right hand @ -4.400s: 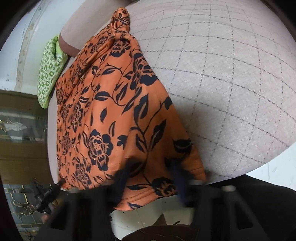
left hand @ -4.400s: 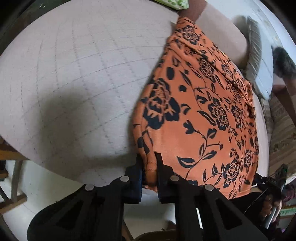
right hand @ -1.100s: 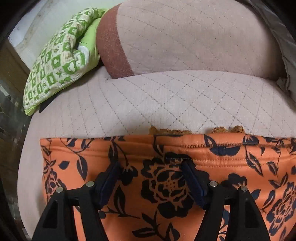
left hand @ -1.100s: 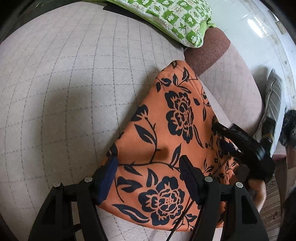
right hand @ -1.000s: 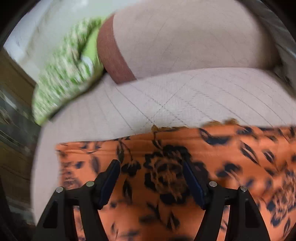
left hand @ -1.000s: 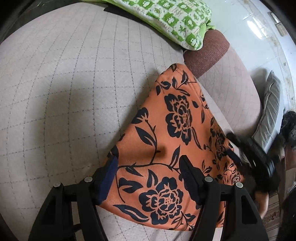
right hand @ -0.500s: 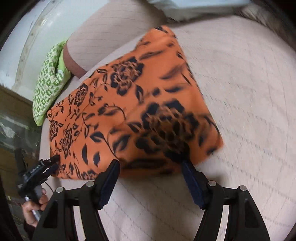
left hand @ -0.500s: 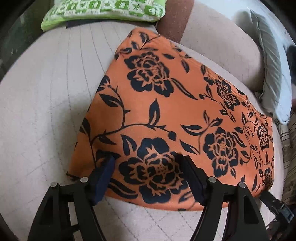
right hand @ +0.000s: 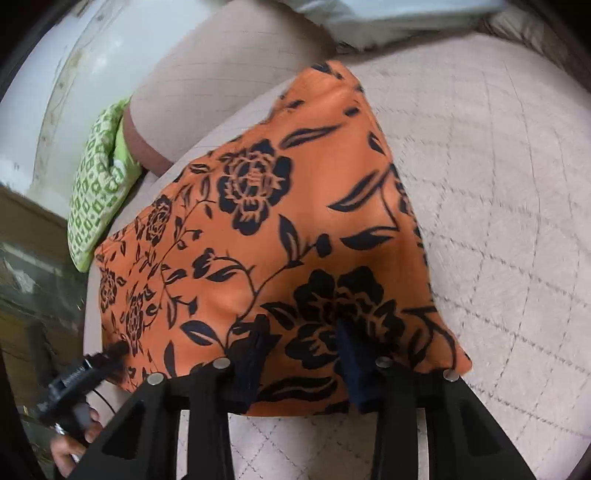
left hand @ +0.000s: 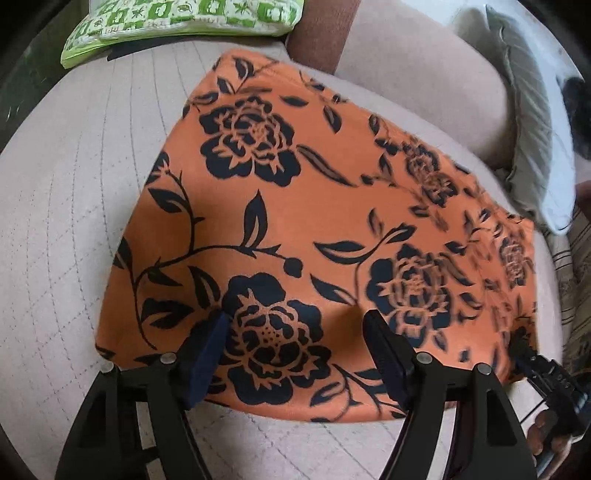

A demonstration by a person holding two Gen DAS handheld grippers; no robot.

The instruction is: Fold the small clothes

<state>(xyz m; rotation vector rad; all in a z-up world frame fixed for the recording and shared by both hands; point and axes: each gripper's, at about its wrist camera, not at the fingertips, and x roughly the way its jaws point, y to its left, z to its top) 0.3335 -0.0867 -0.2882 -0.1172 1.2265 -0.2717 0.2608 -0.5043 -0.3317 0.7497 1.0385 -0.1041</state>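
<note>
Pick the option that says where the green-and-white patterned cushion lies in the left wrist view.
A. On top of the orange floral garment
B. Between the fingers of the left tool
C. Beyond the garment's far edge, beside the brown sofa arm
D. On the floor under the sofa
C: the green-and-white cushion sits at the far end of the quilted seat, past the orange floral garment and next to the brown sofa arm.

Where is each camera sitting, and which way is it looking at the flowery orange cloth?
Left wrist view: sits on the left gripper, looking steeply down at the orange cloth on the quilted couch; its own open fingers show.
Right wrist view: sits on the right gripper, looking down at the cloth's other end; its closing fingers straddle the near edge.
Both share the cloth, the couch and the green pillow, and each sees the other gripper at its edge.
</note>
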